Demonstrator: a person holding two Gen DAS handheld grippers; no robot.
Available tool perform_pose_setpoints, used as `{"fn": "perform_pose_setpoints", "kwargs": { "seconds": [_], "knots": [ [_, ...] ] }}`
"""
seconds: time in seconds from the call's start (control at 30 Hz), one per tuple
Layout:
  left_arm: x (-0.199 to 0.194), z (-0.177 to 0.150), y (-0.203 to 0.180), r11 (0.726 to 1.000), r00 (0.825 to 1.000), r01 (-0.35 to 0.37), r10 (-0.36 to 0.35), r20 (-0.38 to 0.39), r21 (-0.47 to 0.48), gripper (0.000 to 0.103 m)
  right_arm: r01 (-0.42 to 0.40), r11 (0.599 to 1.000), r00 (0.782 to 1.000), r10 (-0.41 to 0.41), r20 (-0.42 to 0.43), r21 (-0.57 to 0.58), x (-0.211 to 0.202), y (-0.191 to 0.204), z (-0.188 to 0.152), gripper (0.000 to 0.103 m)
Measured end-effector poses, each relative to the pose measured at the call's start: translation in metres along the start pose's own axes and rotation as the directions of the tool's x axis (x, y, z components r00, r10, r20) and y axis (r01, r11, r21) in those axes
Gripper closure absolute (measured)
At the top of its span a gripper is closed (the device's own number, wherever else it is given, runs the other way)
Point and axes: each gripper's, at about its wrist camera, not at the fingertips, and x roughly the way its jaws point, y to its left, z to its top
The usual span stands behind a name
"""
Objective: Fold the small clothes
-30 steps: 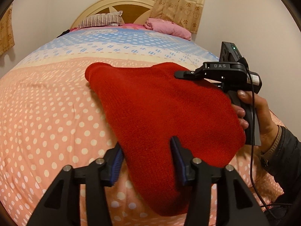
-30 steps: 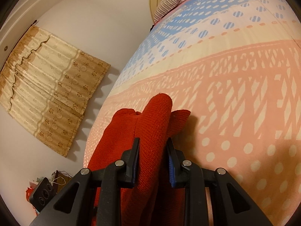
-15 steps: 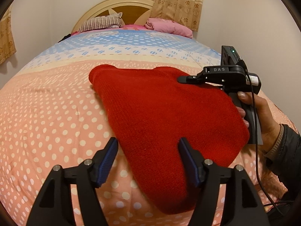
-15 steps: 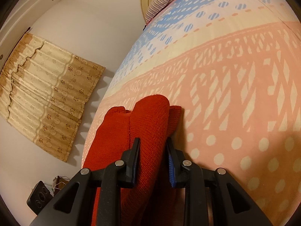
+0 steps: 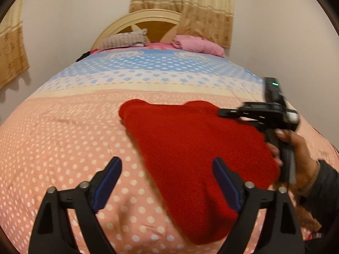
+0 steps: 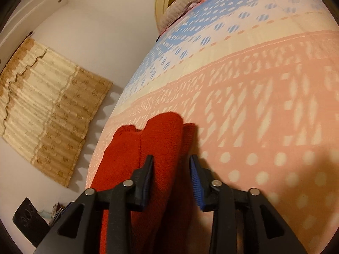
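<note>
A folded red knit garment (image 5: 190,144) lies on the pink dotted bedspread (image 5: 63,148). My left gripper (image 5: 166,165) hovers over its near end with jaws wide and still opening. The pads stand clear of the cloth, one on each side. In the right wrist view the garment's rolled edge (image 6: 161,139) lies between the fingers of my right gripper (image 6: 171,158). Its jaws are opening, and a gap shows at the blue right pad (image 6: 196,182). The right gripper (image 5: 222,112), held by a hand (image 5: 296,152), reaches over the garment's right side.
The bed runs back to a striped pillow (image 5: 122,40), a pink pillow (image 5: 197,45) and a rounded headboard (image 5: 148,19). Curtains (image 6: 48,105) hang on the walls. A dark box (image 6: 27,218) sits on the floor beside the bed.
The left jaws have spread wide, let go of the garment's near end and lifted slightly. The right jaws, shut on the rolled edge before, have parted from it.
</note>
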Motion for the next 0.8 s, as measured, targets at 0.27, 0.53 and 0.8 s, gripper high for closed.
{"fn": "perform_pose_setpoints", "kwargs": {
  "seconds": [0.27, 0.53, 0.8],
  "knots": [
    [0.027, 0.003, 0.018, 0.996, 1.000, -0.028, 0.028, 0.005, -0.088, 0.012, 0.007, 0.977, 0.992, 0.020, 0.124, -0.213, -0.053, 0.060, -0.027, 0.053],
    [0.043, -0.011, 0.018, 0.992, 0.993, -0.115, 0.114, -0.024, -0.046, 0.006, 0.046, 0.926, 0.998, -0.059, -0.024, -0.375, -0.031, 0.094, -0.070, 0.053],
    [0.048, -0.027, 0.014, 0.991, 0.994, -0.112, 0.112, -0.010, -0.077, 0.000, 0.114, 0.918, 0.993, -0.121, 0.004, -0.380, -0.031, 0.072, -0.093, 0.052]
  ]
}}
